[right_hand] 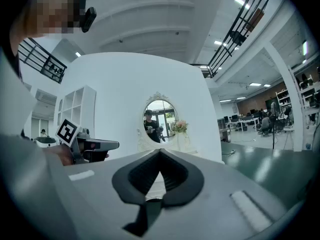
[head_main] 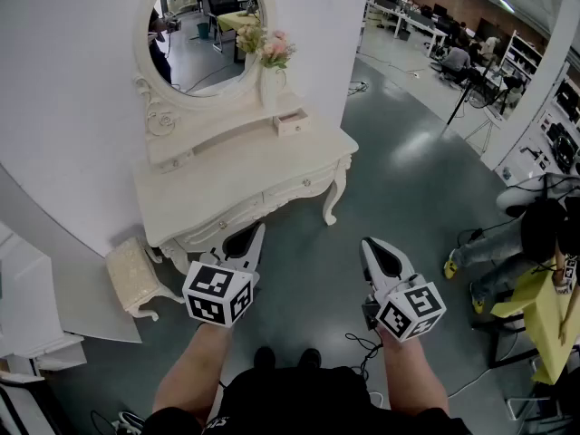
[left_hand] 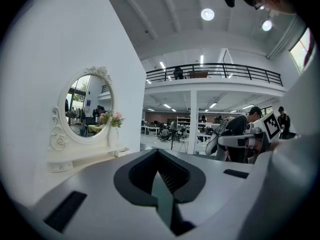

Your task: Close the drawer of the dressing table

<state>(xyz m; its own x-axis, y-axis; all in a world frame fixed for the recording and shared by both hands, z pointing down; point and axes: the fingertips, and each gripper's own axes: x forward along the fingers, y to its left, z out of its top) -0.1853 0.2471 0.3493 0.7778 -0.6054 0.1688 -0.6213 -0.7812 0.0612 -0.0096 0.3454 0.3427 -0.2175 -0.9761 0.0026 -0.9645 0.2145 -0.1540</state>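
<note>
The person is standing over a grey floor (head_main: 390,179) and is holding both grippers out in front at about waist level. The left gripper (head_main: 256,234) is pointing toward the front of the white dressing table (head_main: 172,193), with its tips near the front apron. Its jaws are sitting closed, tip against tip, with nothing between them. The right gripper (head_main: 370,246) is hovering beside it over bare floor, to the right of the table's curved leg. Its jaws are also pressing together and are empty.

A small cushioned stool (head_main: 134,275) is standing by the table's left corner. The wide front drawers are sitting flush under the surface. Further back, on the raised shelf below the mirror (head_main: 204,25), one small drawer (head_main: 291,123) at the right end is sticking out of its slot; the left gripper view also shows it projecting. Just behind it, a white vase (head_main: 268,87) is holding pink flowers (head_main: 270,48). The table is backing against a white wall. Off to the right, a seated person (head_main: 517,243) is sitting by a yellow table.
</note>
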